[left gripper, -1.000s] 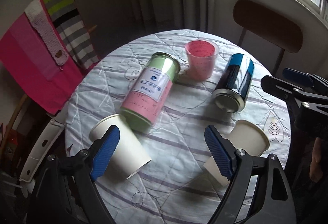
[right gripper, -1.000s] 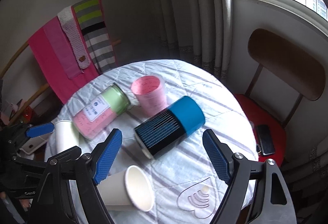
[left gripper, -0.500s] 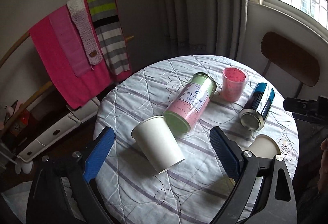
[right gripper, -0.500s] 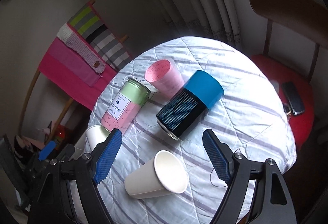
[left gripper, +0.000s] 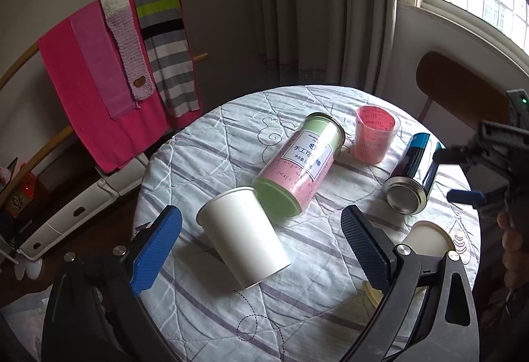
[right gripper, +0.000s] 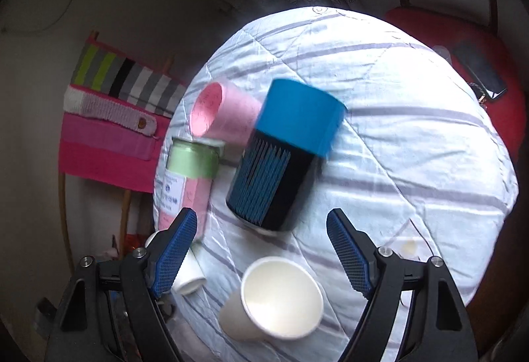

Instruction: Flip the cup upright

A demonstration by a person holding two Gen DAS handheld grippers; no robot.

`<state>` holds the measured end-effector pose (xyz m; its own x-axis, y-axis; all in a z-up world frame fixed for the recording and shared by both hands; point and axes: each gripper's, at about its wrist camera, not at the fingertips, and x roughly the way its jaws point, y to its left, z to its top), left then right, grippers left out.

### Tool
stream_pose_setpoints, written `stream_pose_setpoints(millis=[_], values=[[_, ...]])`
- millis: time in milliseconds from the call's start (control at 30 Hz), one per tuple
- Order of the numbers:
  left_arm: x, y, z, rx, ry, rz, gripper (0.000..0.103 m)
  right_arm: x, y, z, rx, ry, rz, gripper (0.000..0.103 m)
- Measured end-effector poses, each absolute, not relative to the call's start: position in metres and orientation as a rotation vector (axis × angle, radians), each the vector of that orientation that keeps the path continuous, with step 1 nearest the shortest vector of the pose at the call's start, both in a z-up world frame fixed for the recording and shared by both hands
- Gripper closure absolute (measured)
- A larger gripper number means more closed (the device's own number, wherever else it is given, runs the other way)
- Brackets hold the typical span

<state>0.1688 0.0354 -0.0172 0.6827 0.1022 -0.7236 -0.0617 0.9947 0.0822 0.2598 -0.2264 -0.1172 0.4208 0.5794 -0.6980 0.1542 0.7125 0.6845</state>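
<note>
A white paper cup (left gripper: 243, 236) lies on its side on the quilted round table (left gripper: 231, 137), base toward the far side, between the blue pads of my open, empty left gripper (left gripper: 261, 249). A second white paper cup (right gripper: 274, 302) lies on its side with its mouth toward the camera, between the pads of my open, empty right gripper (right gripper: 261, 249); its rim also shows in the left wrist view (left gripper: 426, 236). The first cup shows partly behind the right gripper's left finger (right gripper: 188, 276). The right gripper (left gripper: 469, 176) appears at the right edge of the left wrist view.
A green-and-pink canister (left gripper: 301, 166) and a blue-and-black canister (right gripper: 284, 153) lie on their sides mid-table. A pink cup (left gripper: 373, 137) stands upright behind them. A chair with a red seat (right gripper: 463, 41) holds a phone. A towel rack (left gripper: 115, 64) stands left.
Both grippers have pulled back and tilted; the left one now has the left cup centred between its pads. The right view has rotated and is blurred from motion. The cups have not moved.
</note>
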Motion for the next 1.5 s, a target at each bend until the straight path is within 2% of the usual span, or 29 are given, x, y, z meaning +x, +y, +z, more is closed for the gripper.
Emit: stream_pose_setpoints(millis=[333, 467, 633, 933, 1200, 1500], values=[[0.178, 0.04, -0.027, 0.065, 0.838, 0.084, 0.004, 0.314, -0.235, -0.149, 0.815, 1.214, 0.197, 0.021], [0.181, 0.04, -0.031, 0.071, 0.851, 0.082, 0.004, 0.318, -0.235, -0.151, 0.792, 1.197, 0.242, 0.03], [0.179, 0.038, -0.033, 0.074, 0.86, 0.073, 0.004, 0.311, -0.227, -0.135, 0.623, 1.105, 0.286, 0.03], [0.173, 0.039, -0.031, 0.057, 0.865, 0.065, 0.004, 0.292, -0.22, -0.101, 0.273, 0.821, 0.259, 0.03], [0.168, 0.04, -0.029, 0.055, 0.866, 0.076, 0.004, 0.252, -0.183, -0.097, -0.13, 0.598, 0.276, 0.03], [0.164, 0.039, -0.028, 0.05, 0.865, 0.079, 0.004, 0.228, -0.18, -0.095, -0.209, 0.546, 0.265, 0.03]])
